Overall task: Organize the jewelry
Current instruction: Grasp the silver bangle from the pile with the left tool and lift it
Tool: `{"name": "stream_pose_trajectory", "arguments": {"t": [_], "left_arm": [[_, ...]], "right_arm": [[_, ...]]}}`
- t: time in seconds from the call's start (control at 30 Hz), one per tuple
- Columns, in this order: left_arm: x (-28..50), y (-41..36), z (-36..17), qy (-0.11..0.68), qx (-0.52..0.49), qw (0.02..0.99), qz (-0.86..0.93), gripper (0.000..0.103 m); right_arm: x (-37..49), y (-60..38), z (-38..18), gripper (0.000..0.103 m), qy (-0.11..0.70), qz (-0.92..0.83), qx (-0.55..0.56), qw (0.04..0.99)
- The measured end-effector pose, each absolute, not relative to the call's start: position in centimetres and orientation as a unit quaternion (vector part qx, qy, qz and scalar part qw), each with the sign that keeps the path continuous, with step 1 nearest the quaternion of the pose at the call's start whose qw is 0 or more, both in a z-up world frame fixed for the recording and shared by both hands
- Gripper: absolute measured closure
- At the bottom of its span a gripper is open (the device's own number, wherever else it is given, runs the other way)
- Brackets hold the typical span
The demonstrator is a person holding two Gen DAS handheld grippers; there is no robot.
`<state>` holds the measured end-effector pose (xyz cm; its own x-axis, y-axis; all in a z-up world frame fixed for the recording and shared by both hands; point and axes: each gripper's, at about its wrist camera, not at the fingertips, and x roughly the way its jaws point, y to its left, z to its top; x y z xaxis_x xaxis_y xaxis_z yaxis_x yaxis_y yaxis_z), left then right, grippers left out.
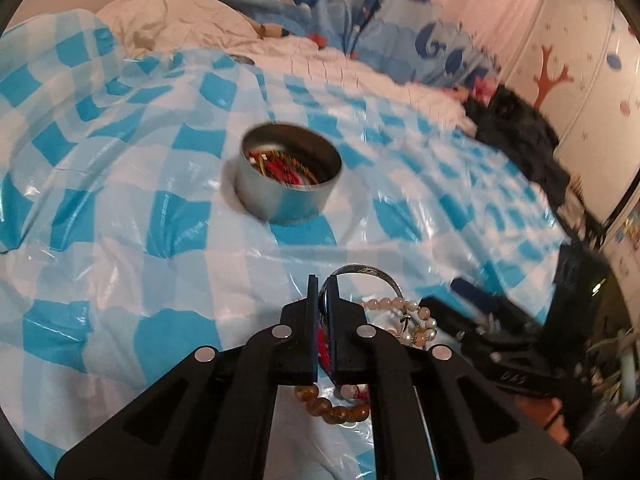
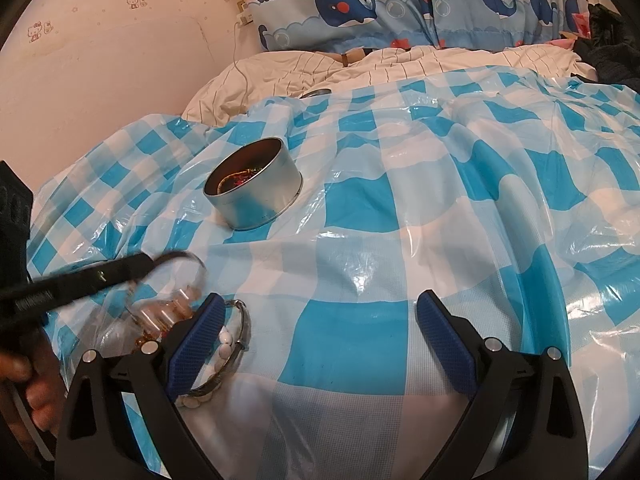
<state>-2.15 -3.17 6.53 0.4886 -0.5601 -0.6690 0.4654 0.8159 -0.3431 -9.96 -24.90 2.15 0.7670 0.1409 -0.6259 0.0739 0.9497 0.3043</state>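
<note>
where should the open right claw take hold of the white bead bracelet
Grip the white bead bracelet across its exposed bead strand beside the right claw, coming from above. It lies flat on the checked sheet, part hidden under the finger and against a metal bangle.

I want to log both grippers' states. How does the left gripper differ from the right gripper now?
The left gripper is shut on a dark bangle; the right gripper is open and holds nothing. The left is blurred in the right view, so probably moving; the right looks sharp. Both face the tin.
</note>
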Motion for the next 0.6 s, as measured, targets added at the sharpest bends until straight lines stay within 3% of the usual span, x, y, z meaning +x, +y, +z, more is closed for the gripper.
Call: {"name": "stream_pose_trajectory", "arguments": {"t": [0.3, 0.6], "left_arm": [[-1.6, -0.7, 7.4, 0.399, -0.096, 0.866, -0.285, 0.100], [-1.1, 1.4, 8.0, 0.387, -0.120, 0.875, -0.267, 0.100]], "right_arm": [[-10.0, -24.8, 2.5, 0.010, 0.334, 0.016, 0.147, 0.931], [-10.6, -17.7, 4.7, 0.010, 0.306, 0.091, -0.017, 0.948]]}}
